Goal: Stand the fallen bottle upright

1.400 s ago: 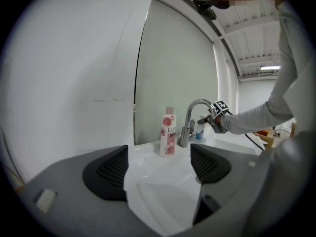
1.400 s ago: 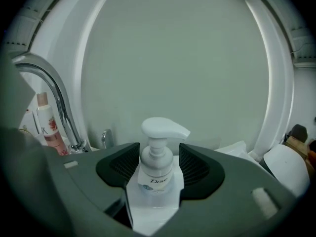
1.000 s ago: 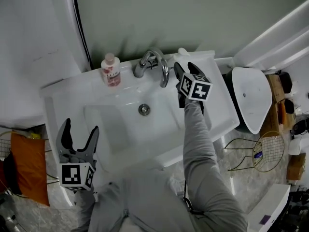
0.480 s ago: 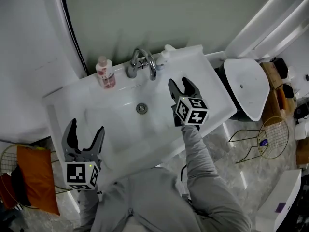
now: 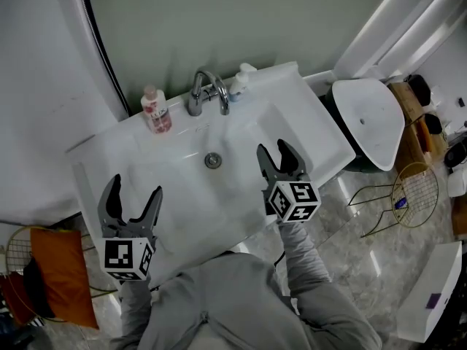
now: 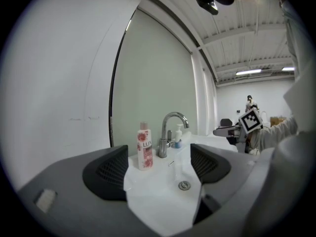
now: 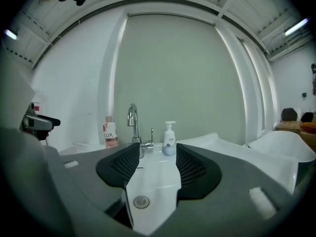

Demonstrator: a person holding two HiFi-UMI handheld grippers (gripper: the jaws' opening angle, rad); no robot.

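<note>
Sink [image 5: 321,126] rim: pink bottle [image 5: 155,112], pump bottle [image 5: 239,82], upright.

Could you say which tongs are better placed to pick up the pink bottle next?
Left, probably. The pink bottle stands left of the tap, on the side of the left tongs, and shows in the gap of their open jaws. The right tongs line up with the pump bottle beyond the tap.

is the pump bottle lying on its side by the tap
No, the pump bottle stands upright just right of the tap.
</note>
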